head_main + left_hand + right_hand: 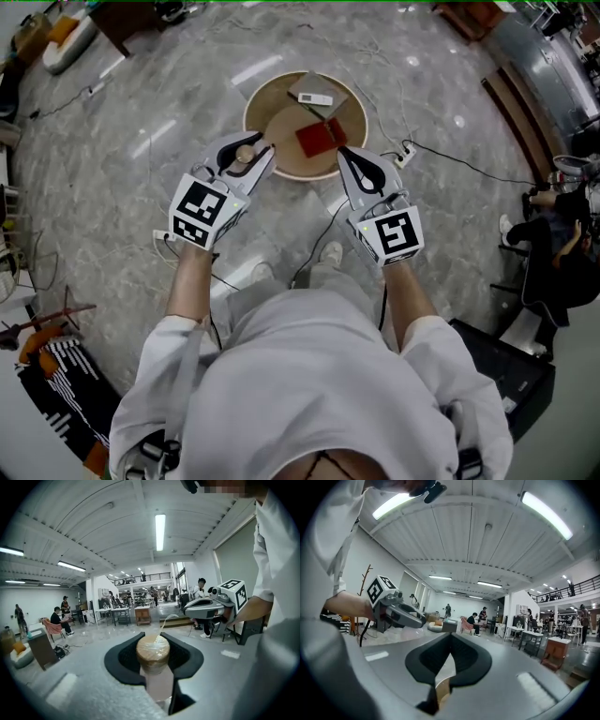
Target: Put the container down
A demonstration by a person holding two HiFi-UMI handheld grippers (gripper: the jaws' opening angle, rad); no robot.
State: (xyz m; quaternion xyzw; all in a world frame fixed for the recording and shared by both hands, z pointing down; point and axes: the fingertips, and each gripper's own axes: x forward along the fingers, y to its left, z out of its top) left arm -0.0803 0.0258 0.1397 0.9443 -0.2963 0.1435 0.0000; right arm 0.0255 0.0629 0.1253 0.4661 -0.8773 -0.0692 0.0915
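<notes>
The left gripper [153, 644] is squeezed shut on the container [153, 654], a little see-through jar with a round brown cork top. The black jaws hug it from both sides, and the cork pokes up between them. The right gripper [451, 641] has its jaws pressed together with nothing in them (only a bit of tan table shows through the gap low down).

In the head view both grippers sit in the middle of the picture, side by side but apart, with their tips at the near edge of a round wooden table [267, 98]. The jar hangs just over that edge, on the left side. It is not down yet.

Farther up on the table lie a red flat thing [321, 137] and a white remote [315, 97].

So I think this is the carrying step, close to the end. Next, the jar needs to go lower onto a bare bit of wood, standing straight up. Then the left jaws must open slowly so it does not tip.
</notes>
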